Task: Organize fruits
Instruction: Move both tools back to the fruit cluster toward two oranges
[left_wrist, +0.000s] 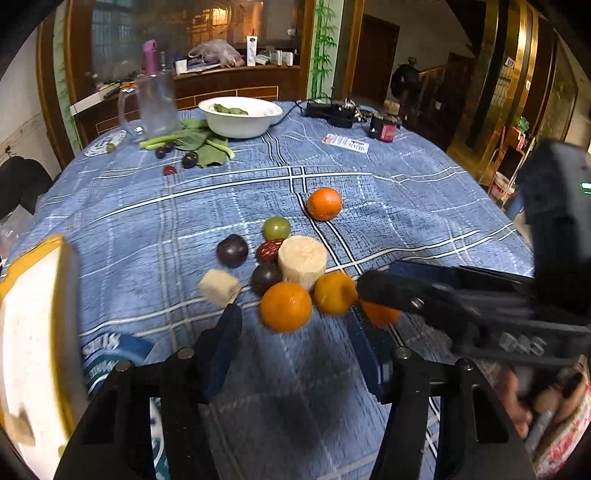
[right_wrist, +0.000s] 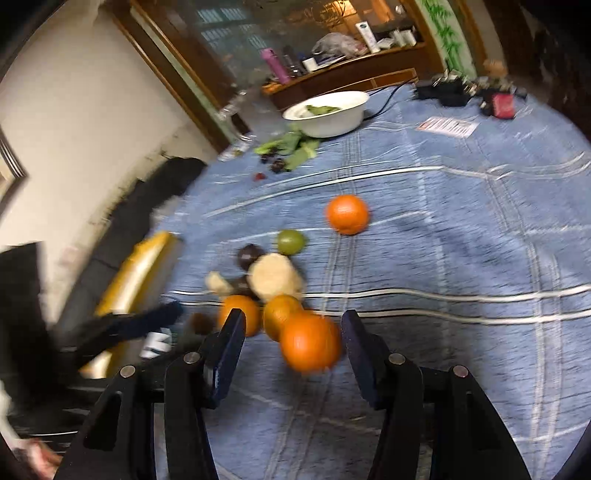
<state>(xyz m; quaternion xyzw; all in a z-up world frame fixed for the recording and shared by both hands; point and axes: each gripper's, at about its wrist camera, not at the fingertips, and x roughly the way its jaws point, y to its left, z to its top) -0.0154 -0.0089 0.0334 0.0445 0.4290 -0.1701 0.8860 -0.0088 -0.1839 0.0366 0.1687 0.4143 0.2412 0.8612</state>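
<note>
A: Blur across the right wrist view; edges of the fruit pile smear. The right gripper (right_wrist: 293, 328) has its fingers spread apart, and an orange (right_wrist: 310, 341) sits between them, but whether either pad touches it I cannot tell.

B: From the left wrist view that same orange (left_wrist: 380, 313) is mostly hidden behind the right gripper (left_wrist: 360, 295), only a sliver showing. The left gripper (left_wrist: 293, 325) is also spread apart, holding nothing.

A: What lies ahead of the left fingers?

B: A second orange (left_wrist: 285, 306) just beyond the tips, between them. Touching it on its right, a yellower orange (left_wrist: 334, 292). Behind those, a pale cut cylinder (left_wrist: 302, 261), rough-topped; kind unclear. A dark plum (left_wrist: 266, 277) is tucked against it, partly covered.

A: Further out?

B: Red date (left_wrist: 269, 250), green grape (left_wrist: 276, 228), another dark plum (left_wrist: 232, 250), a pale cube (left_wrist: 219, 287) ahead-left. One lone orange (left_wrist: 324, 203) sits well beyond the pile, apart.

A: Left edge?

B: A white tray with yellow rim (left_wrist: 55, 243), cut off by the frame, blurred. All rests on the blue plaid cloth (left_wrist: 147, 221).
</note>
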